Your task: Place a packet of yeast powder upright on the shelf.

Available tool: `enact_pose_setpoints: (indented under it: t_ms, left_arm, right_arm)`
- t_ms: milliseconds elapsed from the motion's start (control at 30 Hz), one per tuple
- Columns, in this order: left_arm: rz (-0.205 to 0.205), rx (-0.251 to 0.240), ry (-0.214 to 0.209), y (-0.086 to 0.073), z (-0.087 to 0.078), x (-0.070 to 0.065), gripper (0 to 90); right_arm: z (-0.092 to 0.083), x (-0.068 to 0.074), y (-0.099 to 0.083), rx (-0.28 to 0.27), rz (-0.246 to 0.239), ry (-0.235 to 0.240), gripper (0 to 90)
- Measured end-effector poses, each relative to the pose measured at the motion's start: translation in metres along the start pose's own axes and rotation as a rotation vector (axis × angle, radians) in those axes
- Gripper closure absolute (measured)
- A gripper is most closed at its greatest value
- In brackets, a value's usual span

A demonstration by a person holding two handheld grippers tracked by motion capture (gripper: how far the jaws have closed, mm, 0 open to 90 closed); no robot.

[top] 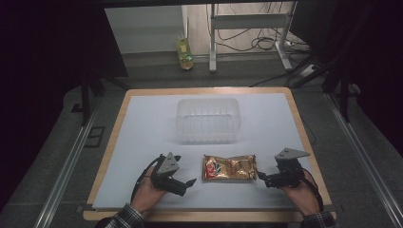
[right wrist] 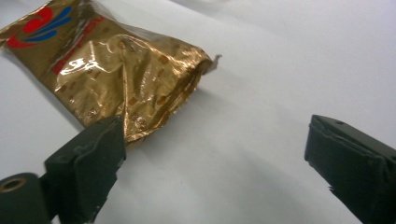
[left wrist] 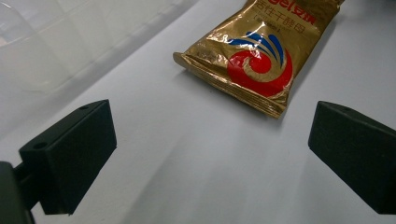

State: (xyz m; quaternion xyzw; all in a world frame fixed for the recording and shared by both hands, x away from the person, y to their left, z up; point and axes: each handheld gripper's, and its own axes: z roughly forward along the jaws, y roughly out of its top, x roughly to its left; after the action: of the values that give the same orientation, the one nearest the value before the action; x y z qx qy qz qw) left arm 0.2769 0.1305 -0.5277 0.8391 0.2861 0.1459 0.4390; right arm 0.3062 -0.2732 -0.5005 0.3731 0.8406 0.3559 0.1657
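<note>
Gold snack packet [top: 230,167] lies flat on the white worktop [top: 142,123], in front of a clear tub [top: 207,120]. Left claw [top: 190,183] and right claw [top: 260,176] flank it, both wide apart and holding nothing.

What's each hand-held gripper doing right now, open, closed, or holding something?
Left hand-held gripper: open, holding nothing, short of the gold snack packet.
Right hand-held gripper: open, holding nothing, at the packet's other end.

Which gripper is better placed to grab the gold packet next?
Likely the right gripper: its open jaws already flank the gold packet end, while the left gripper sits short of it.
</note>
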Motion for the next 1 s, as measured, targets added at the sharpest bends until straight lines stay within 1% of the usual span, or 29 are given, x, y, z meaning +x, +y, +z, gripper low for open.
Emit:
enact_pose_setpoints:
  t_ms: [67,100,167,267,333,400,467,500,600,833,1000]
  left_arm:
    - [-0.015,0.007,-0.012,0.0005,0.0011,0.0015,1.9]
    - [-0.018,0.007,-0.010,0.0008,0.0012,0.0017,2.0]
    - [-0.018,0.008,-0.010,0.0010,0.0012,0.0019,2.4]
    - [-0.018,0.010,-0.009,0.0010,0.0018,0.0016,2.4]
    - [-0.007,0.012,-0.017,0.0015,0.0029,0.0008,2.5]
    - [0.000,0.010,-0.023,0.0020,0.0035,0.0004,2.4]
    - [0.000,0.010,-0.024,0.0023,0.0038,0.0003,2.5]
    - [0.002,0.009,-0.022,0.0029,0.0039,0.0003,3.2]
    - [0.001,0.008,-0.016,0.0033,0.0034,0.0002,4.5]
    - [0.011,-0.006,-0.012,0.0061,0.0012,-0.0003,12.2]
    - [0.021,-0.019,-0.029,0.0093,0.0005,-0.0016,25.3]
  right_arm:
    - [0.0017,-0.0014,-0.0009,0.007,0.001,0.016,2.4]
    - [0.0031,-0.0026,-0.0021,0.014,-0.002,0.029,2.2]
    - [0.0039,-0.0039,-0.0041,0.024,-0.015,0.033,2.0]
    - [0.0046,-0.0050,-0.0050,0.019,-0.026,0.034,2.0]
    - [0.0060,-0.0043,-0.0056,0.015,-0.033,0.046,2.0]
    - [0.0077,-0.0028,-0.0057,0.027,-0.046,0.033,2.0]
    - [0.0082,-0.0018,-0.0059,0.029,-0.051,0.036,2.0]
    - [0.0086,-0.0010,-0.0058,0.033,-0.058,0.029,2.0]
    - [0.0082,-0.0011,-0.0058,0.031,-0.059,0.028,2.0]
    - [0.0085,-0.0014,-0.0061,0.032,-0.057,0.019,2.0]
    - [0.0090,-0.0013,-0.0063,0.040,-0.057,0.013,2.1]
